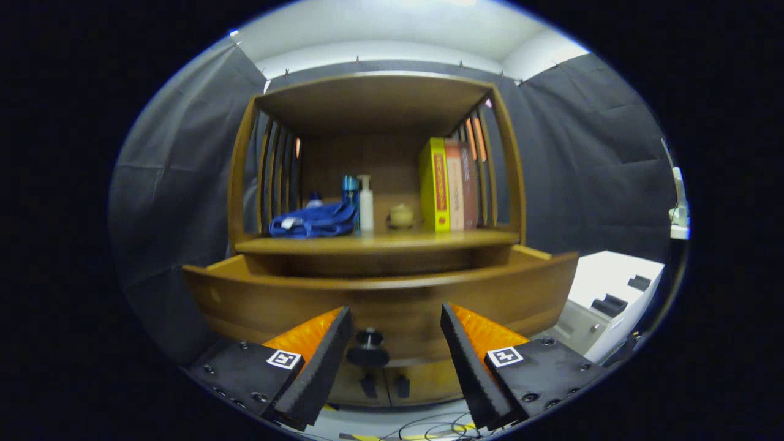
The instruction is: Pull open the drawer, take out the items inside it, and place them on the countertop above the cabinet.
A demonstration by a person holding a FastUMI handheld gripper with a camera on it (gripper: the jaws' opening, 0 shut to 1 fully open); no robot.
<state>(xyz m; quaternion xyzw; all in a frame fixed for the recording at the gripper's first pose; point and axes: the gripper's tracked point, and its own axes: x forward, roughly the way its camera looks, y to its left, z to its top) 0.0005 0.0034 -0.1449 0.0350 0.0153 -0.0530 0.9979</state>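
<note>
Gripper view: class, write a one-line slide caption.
Open claw straddles the knob of a pulled-out wooden drawer below a cluttered countertop.

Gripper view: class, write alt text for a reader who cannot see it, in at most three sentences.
The gripper is open, its fingers either side of the dark knob on a wooden drawer that stands pulled out. On the countertop above sit a blue cloth, a white pump bottle, a small jar and upright books.
</note>
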